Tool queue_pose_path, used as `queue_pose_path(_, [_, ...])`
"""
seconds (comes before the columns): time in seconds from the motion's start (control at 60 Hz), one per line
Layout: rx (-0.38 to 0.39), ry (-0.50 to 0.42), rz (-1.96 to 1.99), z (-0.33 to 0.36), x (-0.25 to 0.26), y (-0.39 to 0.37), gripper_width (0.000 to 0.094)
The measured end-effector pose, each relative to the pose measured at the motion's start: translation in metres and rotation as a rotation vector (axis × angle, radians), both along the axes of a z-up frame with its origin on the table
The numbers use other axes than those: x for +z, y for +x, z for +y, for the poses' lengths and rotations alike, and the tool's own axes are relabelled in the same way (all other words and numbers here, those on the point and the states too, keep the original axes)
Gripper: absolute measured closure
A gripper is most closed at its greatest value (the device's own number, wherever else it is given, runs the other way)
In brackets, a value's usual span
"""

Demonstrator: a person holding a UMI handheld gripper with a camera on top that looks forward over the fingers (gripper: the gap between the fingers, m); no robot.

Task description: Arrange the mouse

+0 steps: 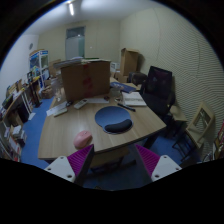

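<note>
The gripper (113, 160) is open, with nothing between its pink pads (80, 160). The pink mouse (83, 140) sits on the wooden desk (60, 135), just past the left finger, beside a round blue mat (113, 120). A cardboard box (85, 78) stands further back. No writing can be read.

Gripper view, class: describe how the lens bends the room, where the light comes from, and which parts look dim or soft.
Gripper view: the wide-angle lens bows the walls and the wooden desk into curves; a ceiling light glares bright overhead; the floor under the desk lies in shadow; the cardboard box and dark round mouse pad look soft; the open gripper with its pink pads sits dim in front.
</note>
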State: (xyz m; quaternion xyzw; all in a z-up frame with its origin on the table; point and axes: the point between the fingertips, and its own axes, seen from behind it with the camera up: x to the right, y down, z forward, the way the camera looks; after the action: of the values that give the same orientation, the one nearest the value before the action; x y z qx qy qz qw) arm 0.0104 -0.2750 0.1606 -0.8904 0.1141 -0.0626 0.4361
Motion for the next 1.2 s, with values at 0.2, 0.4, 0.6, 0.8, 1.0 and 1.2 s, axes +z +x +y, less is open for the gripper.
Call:
queue_pose_path(0.2, [0.011, 0.014, 0.019, 0.012, -0.003, 0.012, 0.0128])
queue_pose_path(0.4, [0.088, -0.004, 0.058, 0.040, -0.047, -0.033, 0.0129])
queue_pose_path(0.6, [0.169, 0.020, 0.160, 0.097, -0.107, -0.111, 0.0131])
queue_pose_path(0.8, [0.186, -0.001, 0.131, 0.145, -0.158, -0.133, 0.0136])
queue_pose_path(1.0, [0.187, 0.032, 0.081, 0.185, -0.173, -0.127, 0.0126])
queue_pose_path(1.2, [0.223, 0.123, 0.014, 0.215, -0.173, -0.133, 0.0151])
